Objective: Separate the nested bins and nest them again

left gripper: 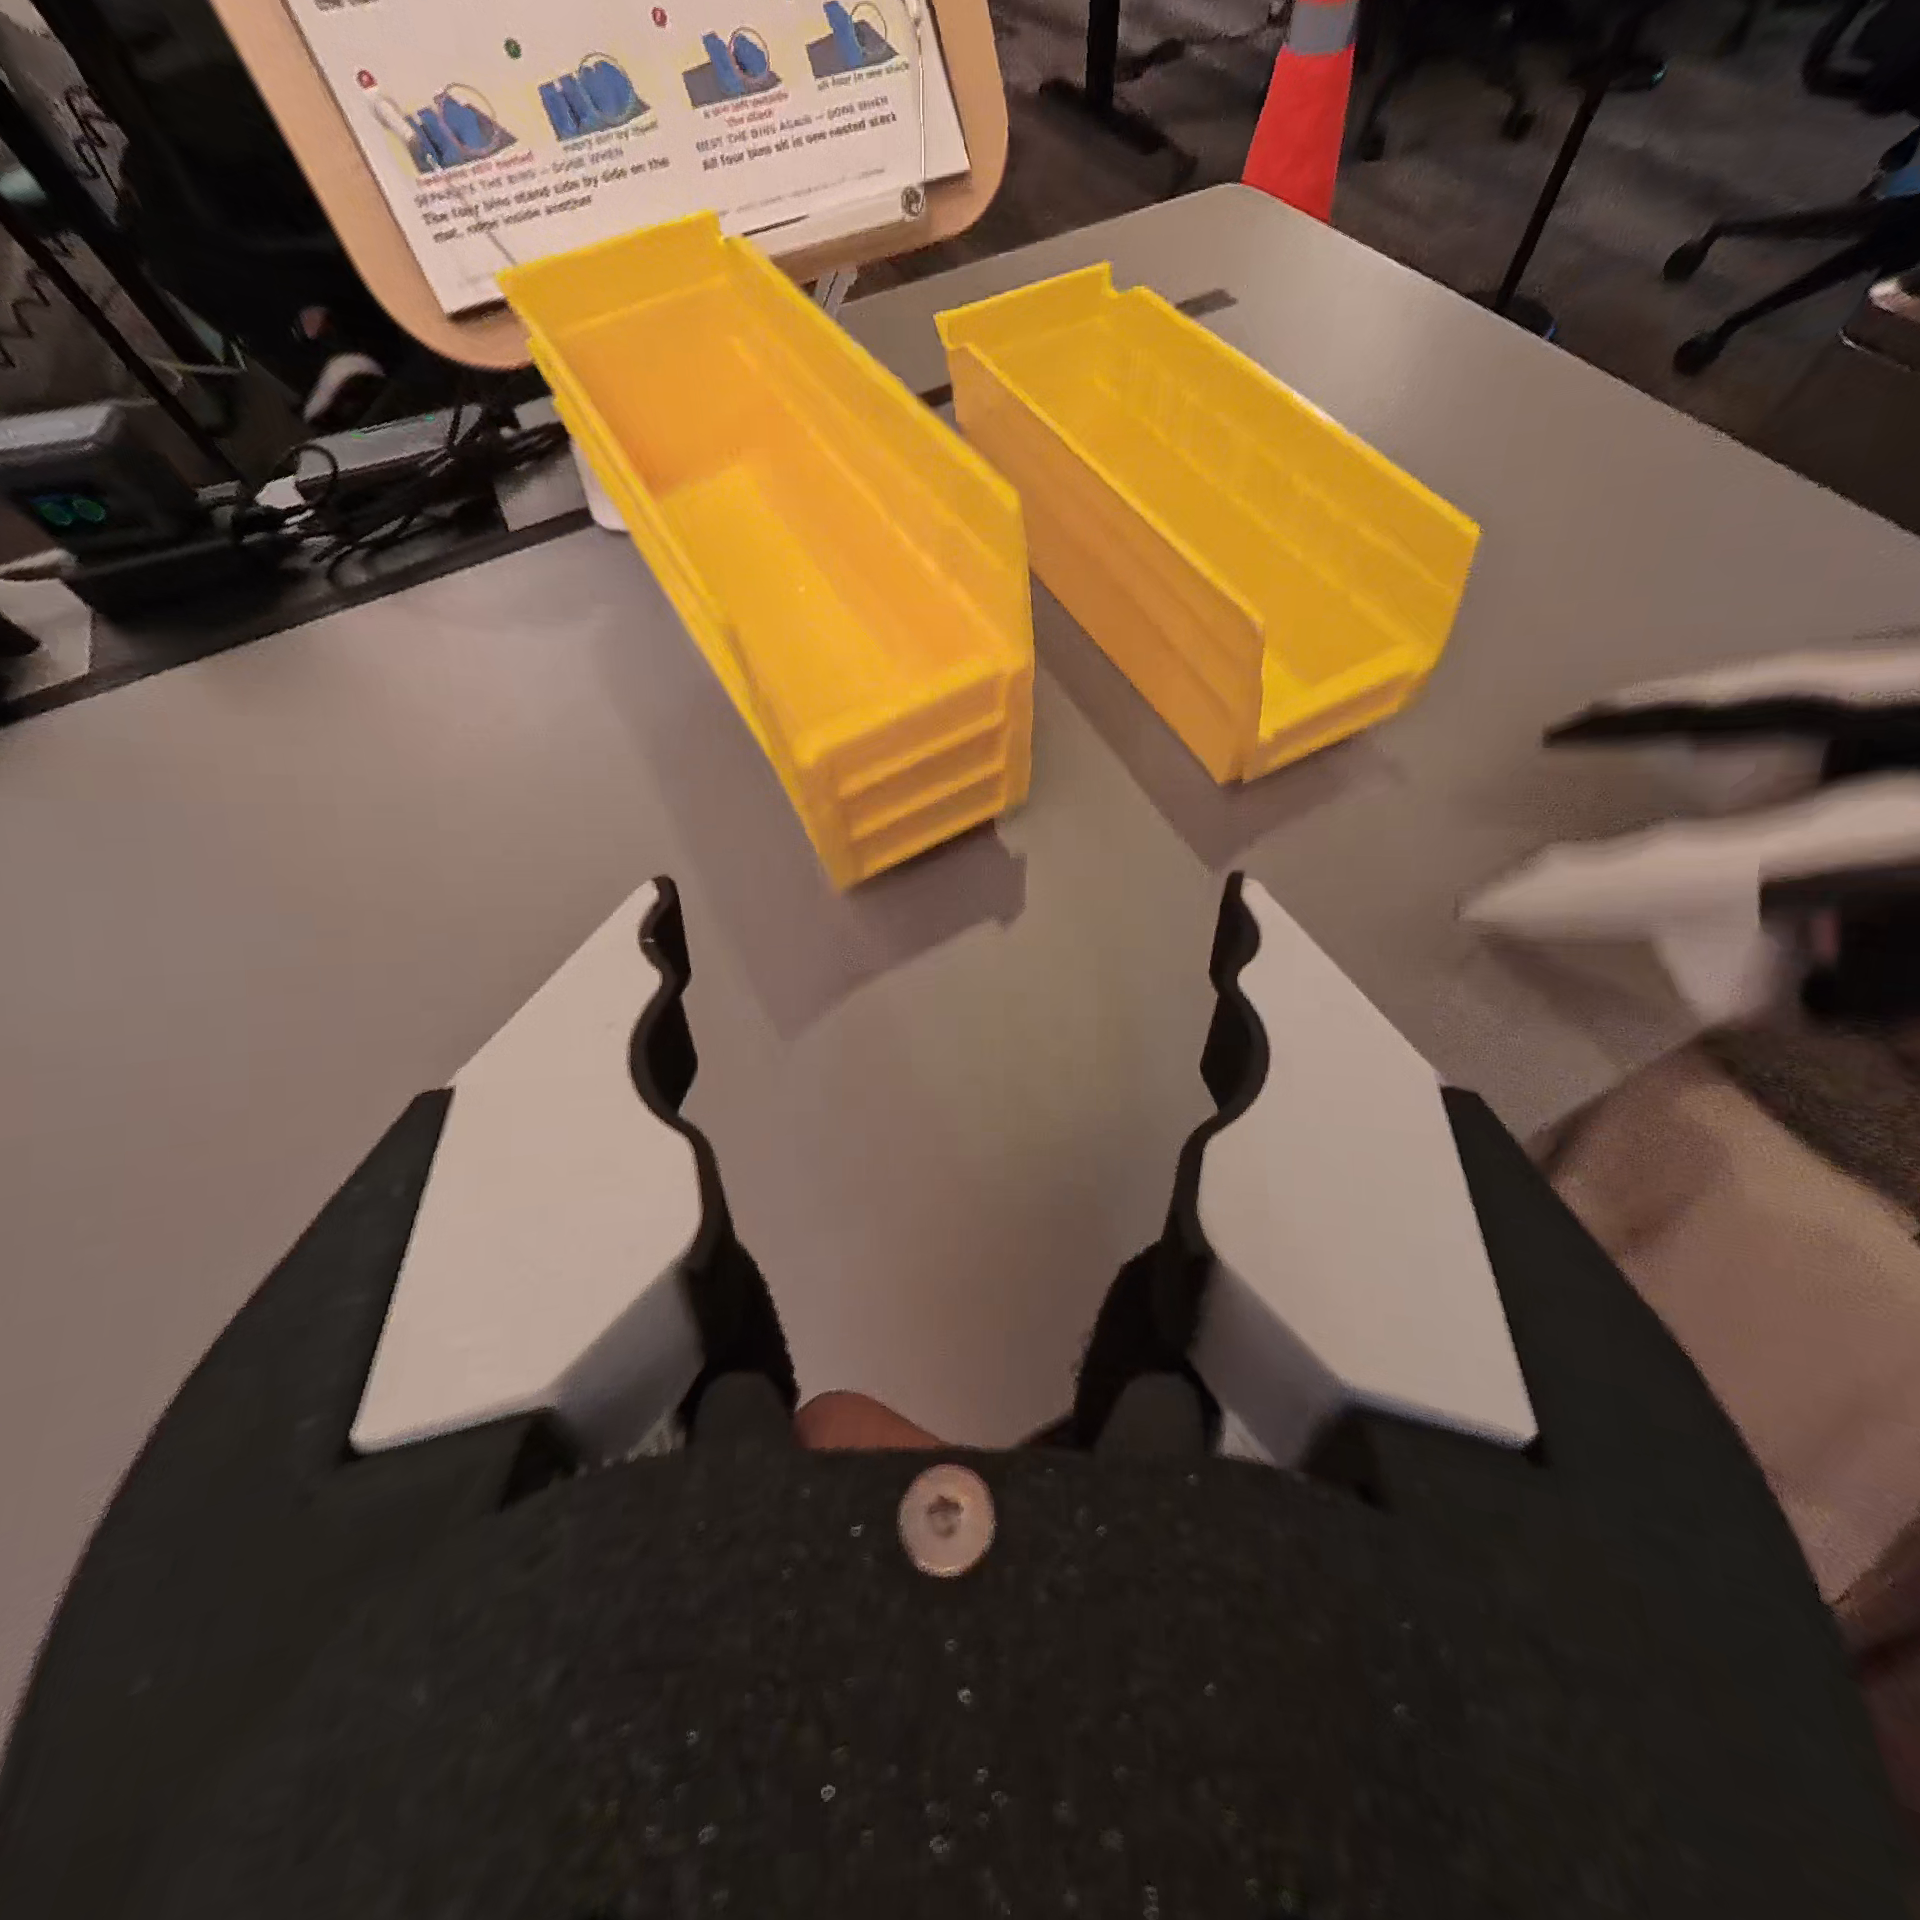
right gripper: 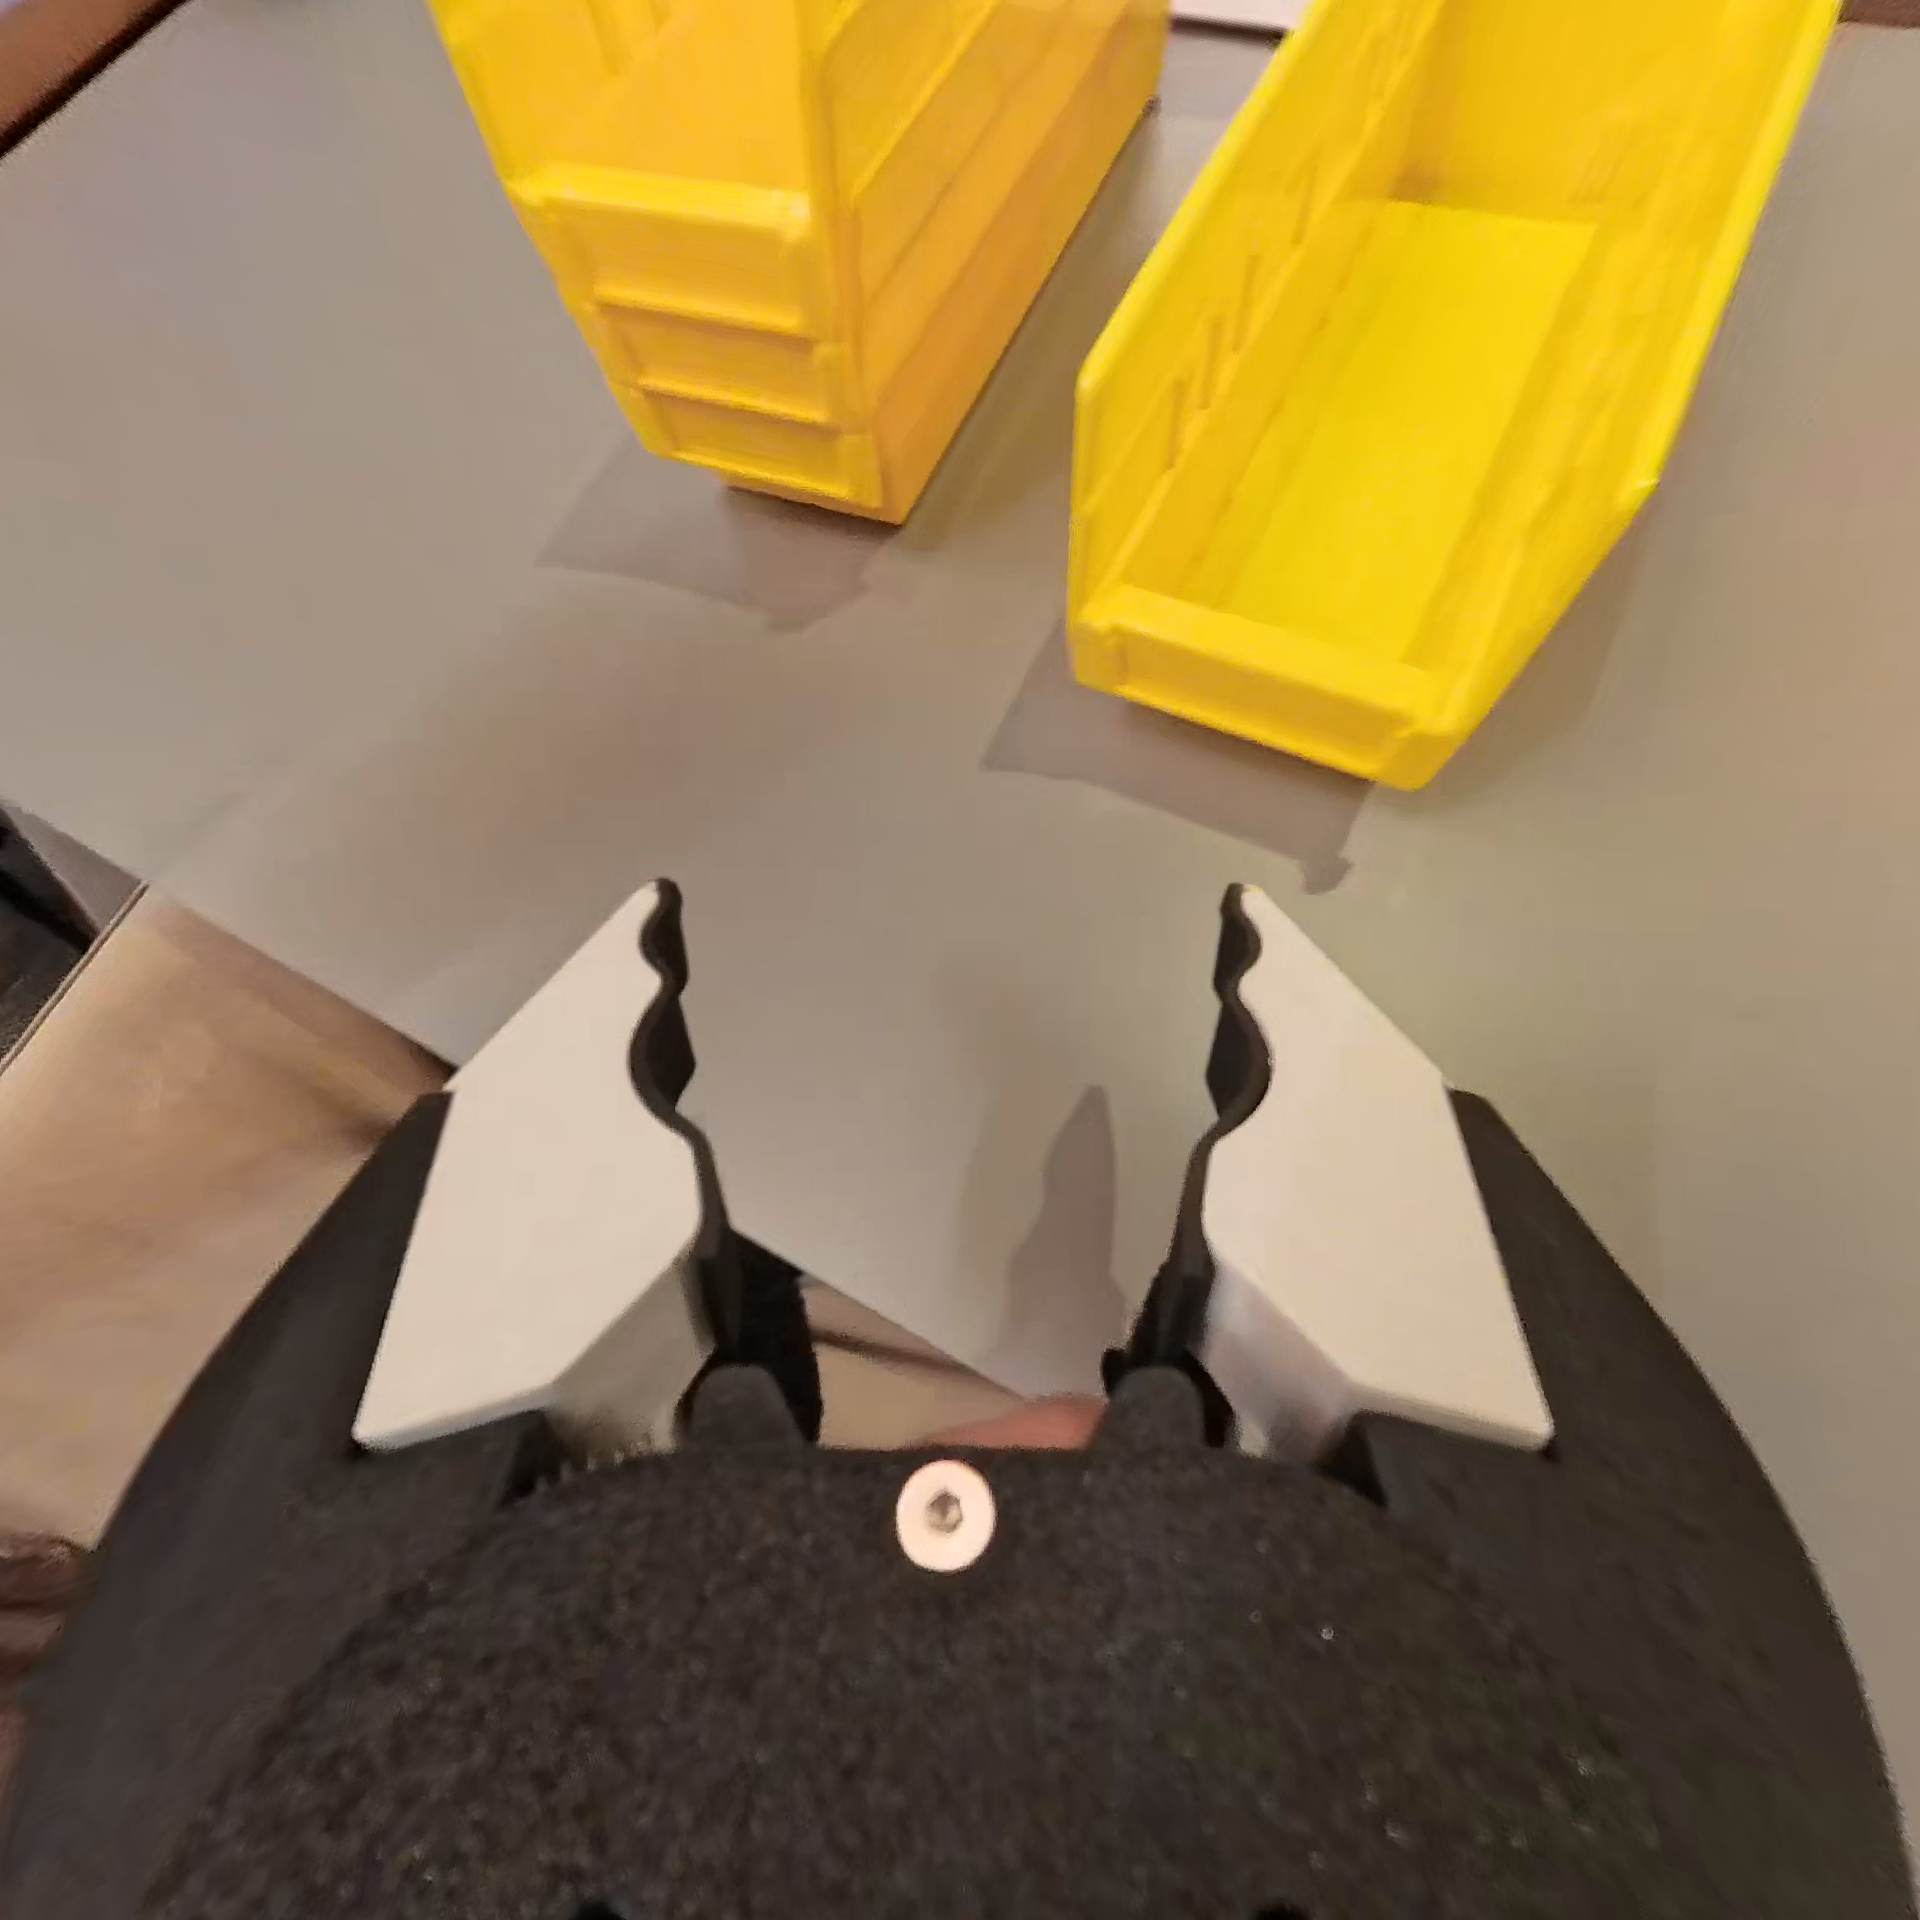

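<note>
One yellow bin (right gripper: 1455,436) stands alone on the grey table (left gripper: 312,883), just right of the nested stack (left gripper: 821,540), which shows three stepped front lips — so I judge the separating step under way, with bins left to lift out. Both lie side by side, long axes running away from the person, low open fronts toward the claws. The left claw (left gripper: 945,914) and right claw (right gripper: 951,920) hover short of the bins, jaws apart, empty. The next move likely calls for pinning the stack while lifting the top bin's rim straight up.
</note>
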Demonstrator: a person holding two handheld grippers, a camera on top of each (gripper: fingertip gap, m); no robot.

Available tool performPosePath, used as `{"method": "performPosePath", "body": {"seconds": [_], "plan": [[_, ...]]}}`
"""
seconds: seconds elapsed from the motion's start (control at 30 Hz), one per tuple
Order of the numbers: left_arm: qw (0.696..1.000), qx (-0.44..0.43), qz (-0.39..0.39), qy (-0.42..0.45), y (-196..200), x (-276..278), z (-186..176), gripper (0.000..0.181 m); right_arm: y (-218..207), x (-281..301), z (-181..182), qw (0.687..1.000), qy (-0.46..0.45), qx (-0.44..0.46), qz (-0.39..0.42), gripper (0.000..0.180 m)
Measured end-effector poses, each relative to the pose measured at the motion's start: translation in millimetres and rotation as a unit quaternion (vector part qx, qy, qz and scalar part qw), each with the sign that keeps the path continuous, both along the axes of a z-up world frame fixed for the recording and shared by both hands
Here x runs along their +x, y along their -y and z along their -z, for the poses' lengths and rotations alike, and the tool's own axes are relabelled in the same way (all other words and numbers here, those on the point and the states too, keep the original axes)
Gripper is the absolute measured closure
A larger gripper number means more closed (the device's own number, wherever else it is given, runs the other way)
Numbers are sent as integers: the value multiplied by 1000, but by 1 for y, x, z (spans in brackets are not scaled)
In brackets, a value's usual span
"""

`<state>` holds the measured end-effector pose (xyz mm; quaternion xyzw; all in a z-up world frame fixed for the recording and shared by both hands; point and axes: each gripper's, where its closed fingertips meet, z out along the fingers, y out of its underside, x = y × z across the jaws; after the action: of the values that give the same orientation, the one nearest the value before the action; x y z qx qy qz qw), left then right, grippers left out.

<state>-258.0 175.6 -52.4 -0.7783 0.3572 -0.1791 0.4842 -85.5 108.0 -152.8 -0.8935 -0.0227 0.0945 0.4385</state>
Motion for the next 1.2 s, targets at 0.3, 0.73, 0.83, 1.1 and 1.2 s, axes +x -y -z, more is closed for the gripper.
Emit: {"method": "performPosePath", "body": {"seconds": [0.3,0.73,0.83,1.1,1.2], "plan": [[996,-55,-38,63,46,-78,79,97,-158,76,-58,990,3,-127,63,55],[994,-103,34,29,66,-67,103,94,-241,127,10,907,105,-376,157,58],[994,-101,39,20,68,-65,105,94,-251,133,6,910,107,-364,165,74],[993,-114,27,35,63,-72,103,97,-245,137,2,911,85,-359,183,91],[993,-111,19,31,61,-74,103,97,-240,138,-3,909,89,-363,184,91]]}}
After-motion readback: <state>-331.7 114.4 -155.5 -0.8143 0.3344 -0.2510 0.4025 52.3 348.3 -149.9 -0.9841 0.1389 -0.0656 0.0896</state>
